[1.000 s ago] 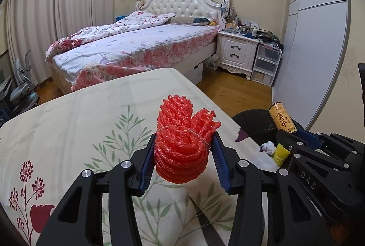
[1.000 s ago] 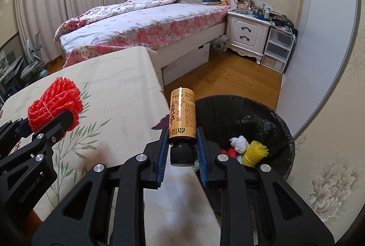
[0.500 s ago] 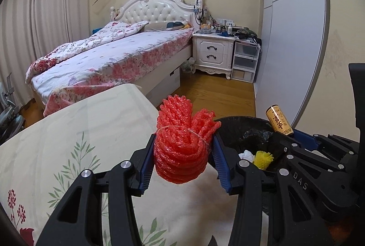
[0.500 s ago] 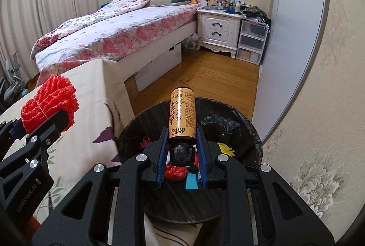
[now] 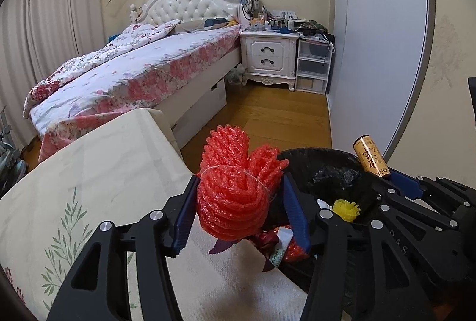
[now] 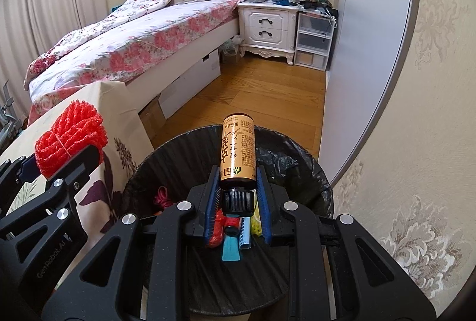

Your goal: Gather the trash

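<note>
- We had the black-lined trash bin (image 6: 300, 160) beside the floral-clothed table (image 5: 89, 172), already holding a yellow scrap (image 5: 345, 209) and other litter, so each load could simply drop in.
- Our left gripper (image 5: 238, 213) carried the red foam net bundle (image 5: 238, 187) over the table's edge at the bin's rim; its jaws had just been opening, the right pad visibly clear of the bundle.
- Our right gripper (image 6: 237, 199) stayed clamped on the amber bottle's (image 6: 238, 151) black cap, directly above the bin.
</note>
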A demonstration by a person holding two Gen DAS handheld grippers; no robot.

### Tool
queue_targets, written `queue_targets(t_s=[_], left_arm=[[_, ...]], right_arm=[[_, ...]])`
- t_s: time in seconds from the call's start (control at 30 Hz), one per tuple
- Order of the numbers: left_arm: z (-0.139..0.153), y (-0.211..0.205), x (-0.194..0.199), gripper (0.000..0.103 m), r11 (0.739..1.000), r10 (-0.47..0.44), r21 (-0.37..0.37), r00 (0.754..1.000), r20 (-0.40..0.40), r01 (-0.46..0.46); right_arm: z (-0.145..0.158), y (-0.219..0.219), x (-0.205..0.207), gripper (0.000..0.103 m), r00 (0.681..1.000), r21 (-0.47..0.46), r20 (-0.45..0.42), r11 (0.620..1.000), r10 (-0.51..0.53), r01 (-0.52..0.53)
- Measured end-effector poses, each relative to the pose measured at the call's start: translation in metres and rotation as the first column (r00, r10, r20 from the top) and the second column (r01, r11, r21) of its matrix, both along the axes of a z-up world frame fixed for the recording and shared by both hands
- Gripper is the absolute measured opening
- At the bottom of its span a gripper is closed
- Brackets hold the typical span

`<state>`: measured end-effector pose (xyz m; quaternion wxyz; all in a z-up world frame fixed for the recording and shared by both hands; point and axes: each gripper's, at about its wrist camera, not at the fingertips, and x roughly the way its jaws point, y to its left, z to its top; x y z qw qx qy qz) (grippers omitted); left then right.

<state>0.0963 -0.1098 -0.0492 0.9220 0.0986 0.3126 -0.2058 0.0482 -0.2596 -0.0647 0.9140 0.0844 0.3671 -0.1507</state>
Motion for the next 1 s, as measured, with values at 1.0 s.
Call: queue_targets(t_s=[1.0], left_arm=[[0.015, 0.033, -0.027, 0.08, 0.998, 0.056, -0.037, 0.998, 0.02, -0.055]], right_arm=[[0.024, 0.014, -0.03, 0.063, 0.997, -0.059, 0.07, 0.998, -0.029, 0.033]])
